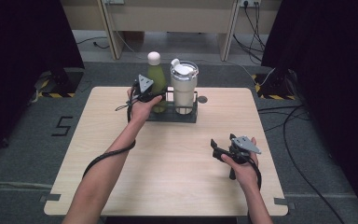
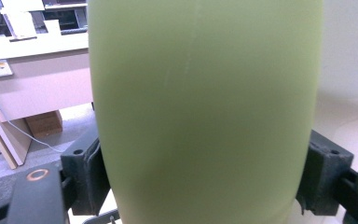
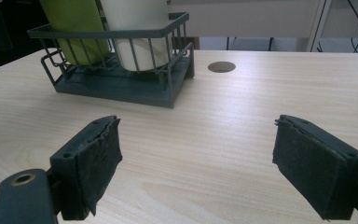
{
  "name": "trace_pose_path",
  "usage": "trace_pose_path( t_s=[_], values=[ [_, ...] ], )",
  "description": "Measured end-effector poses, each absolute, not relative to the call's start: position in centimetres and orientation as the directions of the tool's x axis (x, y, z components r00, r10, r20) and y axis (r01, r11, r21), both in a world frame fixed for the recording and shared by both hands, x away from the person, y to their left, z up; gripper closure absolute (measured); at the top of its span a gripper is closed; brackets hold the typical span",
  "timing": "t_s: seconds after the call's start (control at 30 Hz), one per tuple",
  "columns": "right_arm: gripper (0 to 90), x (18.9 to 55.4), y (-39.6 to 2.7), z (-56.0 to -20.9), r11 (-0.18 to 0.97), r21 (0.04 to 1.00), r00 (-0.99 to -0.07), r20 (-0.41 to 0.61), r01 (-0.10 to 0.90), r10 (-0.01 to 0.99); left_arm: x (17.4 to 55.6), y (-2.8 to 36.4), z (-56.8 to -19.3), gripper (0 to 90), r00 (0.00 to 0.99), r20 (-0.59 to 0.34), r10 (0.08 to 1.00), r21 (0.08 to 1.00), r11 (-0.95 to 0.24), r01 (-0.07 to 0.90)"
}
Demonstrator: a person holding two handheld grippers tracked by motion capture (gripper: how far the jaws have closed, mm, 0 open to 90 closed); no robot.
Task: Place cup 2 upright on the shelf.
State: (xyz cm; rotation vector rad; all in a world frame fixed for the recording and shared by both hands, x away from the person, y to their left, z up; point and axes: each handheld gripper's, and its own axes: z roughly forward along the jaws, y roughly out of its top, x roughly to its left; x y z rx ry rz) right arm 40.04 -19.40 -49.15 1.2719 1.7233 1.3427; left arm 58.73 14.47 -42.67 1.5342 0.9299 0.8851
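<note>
A green bottle (image 1: 157,79) with a pale cap stands in the left half of a dark wire rack (image 1: 172,115) at the table's far middle. Beside it in the rack is a cream tumbler (image 1: 184,88) with a lid. My left gripper (image 1: 160,97) is shut on the green bottle (image 2: 205,112), and its pads (image 2: 91,172) press against both sides of the body. My right gripper (image 1: 221,143) stands open above the table at the near right, with nothing between its pads (image 3: 100,154). It faces the rack (image 3: 116,84), the bottle (image 3: 74,18) and the tumbler (image 3: 135,28).
The wooden table (image 1: 177,177) has a round cable hole (image 1: 202,99) right of the rack. Black curtains hang at both sides. Cables lie on the floor at the right. A desk stands beyond the table.
</note>
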Motion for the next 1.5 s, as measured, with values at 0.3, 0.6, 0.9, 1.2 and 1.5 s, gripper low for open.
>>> trace_pose_path(
  t_s=[0.3, 0.6, 0.9, 1.2, 1.5],
  values=[
    [15.1, 40.0, -19.3, -49.2, 0.025, 0.947, -0.358, 0.097, 0.321, 0.929, 58.7, 14.5, -42.7, 19.1, 0.423, 0.057, 0.904, 0.989, -0.108, 0.098],
    [15.1, 40.0, -19.2, -49.2, 0.028, 0.947, -0.361, 0.095, 0.321, 0.928, 58.5, 14.6, -42.7, 14.2, 0.418, 0.066, 0.906, 0.989, -0.116, 0.094],
    [15.0, 40.0, -19.2, -49.2, 0.034, 0.947, -0.362, 0.089, 0.321, 0.928, 58.1, 14.7, -42.5, 12.3, 0.418, 0.076, 0.905, 0.989, -0.122, 0.085],
    [15.0, 40.0, -19.2, -49.2, 0.031, 0.947, -0.360, 0.092, 0.321, 0.928, 57.3, 15.1, -41.9, 12.8, 0.427, 0.087, 0.900, 0.988, -0.131, 0.077],
    [15.0, 39.9, -19.5, -49.0, 0.032, 0.948, -0.352, 0.086, 0.317, 0.932, 56.2, 16.0, -41.7, 12.8, 0.430, 0.092, 0.898, 0.988, -0.136, 0.072]
  ],
)
